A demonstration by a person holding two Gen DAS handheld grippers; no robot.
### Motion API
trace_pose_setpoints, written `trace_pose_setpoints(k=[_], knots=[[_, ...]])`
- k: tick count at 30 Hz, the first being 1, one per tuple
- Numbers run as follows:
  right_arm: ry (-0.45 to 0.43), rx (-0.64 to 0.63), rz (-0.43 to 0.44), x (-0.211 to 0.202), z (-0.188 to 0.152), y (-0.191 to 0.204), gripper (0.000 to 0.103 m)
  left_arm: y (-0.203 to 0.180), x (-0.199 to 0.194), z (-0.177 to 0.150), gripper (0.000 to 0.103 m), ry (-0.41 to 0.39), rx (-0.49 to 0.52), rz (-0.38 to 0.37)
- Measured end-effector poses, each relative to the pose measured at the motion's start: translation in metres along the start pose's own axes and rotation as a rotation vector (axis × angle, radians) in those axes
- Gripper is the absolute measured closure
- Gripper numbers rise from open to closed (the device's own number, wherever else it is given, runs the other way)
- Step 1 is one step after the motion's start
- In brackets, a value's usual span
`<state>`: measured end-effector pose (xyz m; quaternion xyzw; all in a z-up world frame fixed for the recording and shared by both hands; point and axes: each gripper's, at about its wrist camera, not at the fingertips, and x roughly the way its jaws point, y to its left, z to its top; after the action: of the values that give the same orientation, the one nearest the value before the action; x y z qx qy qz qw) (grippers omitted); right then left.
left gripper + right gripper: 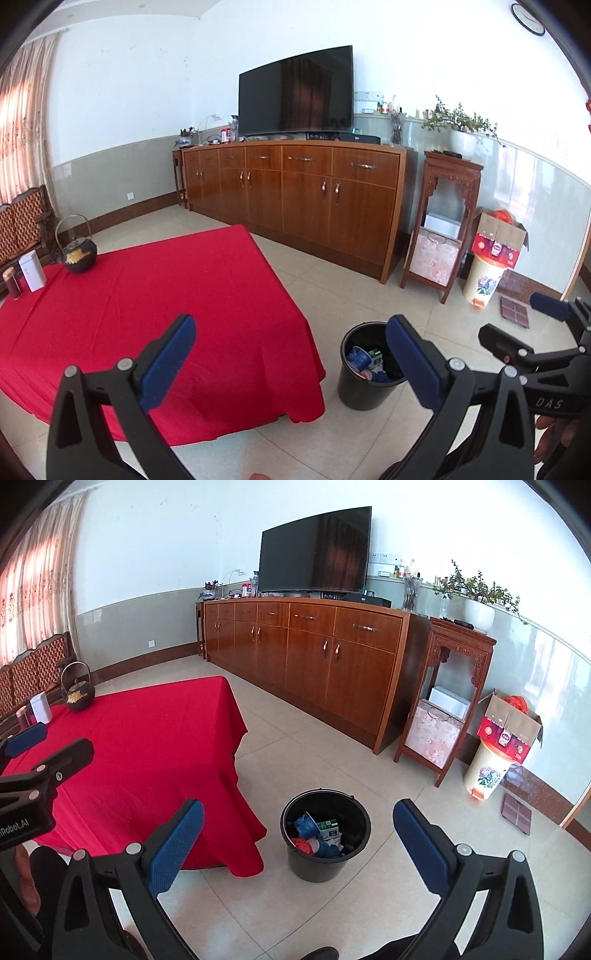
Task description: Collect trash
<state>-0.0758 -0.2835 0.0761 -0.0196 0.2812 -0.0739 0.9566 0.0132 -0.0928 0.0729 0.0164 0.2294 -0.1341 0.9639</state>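
A black trash bucket (364,389) stands on the tiled floor beside the red-clothed table (147,295). It holds a blue cup (306,825), a green-white carton (328,829) and other scraps. The bucket also shows in the right wrist view (325,864). My left gripper (291,365) is open and empty, held above the table's near corner. My right gripper (299,847) is open and empty, above the bucket. The right gripper also shows at the right edge of the left wrist view (524,328).
A black kettle (78,254), a white box (33,271) and a dark jar (12,283) stand at the table's far left. A wooden sideboard (295,192) with a TV (295,96) lines the wall. A carved stand (443,221), flowered bin (482,282) and cardboard box (498,236) are at right.
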Motion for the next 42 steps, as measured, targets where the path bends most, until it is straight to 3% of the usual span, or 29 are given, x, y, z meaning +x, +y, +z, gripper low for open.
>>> trace_pose_setpoints(k=[42], knots=[[0.013,0.007,0.006,0.0057,-0.0068,-0.0059,0.000,0.0016,-0.0062,-0.0022,0.000,-0.005,0.004,-0.029]])
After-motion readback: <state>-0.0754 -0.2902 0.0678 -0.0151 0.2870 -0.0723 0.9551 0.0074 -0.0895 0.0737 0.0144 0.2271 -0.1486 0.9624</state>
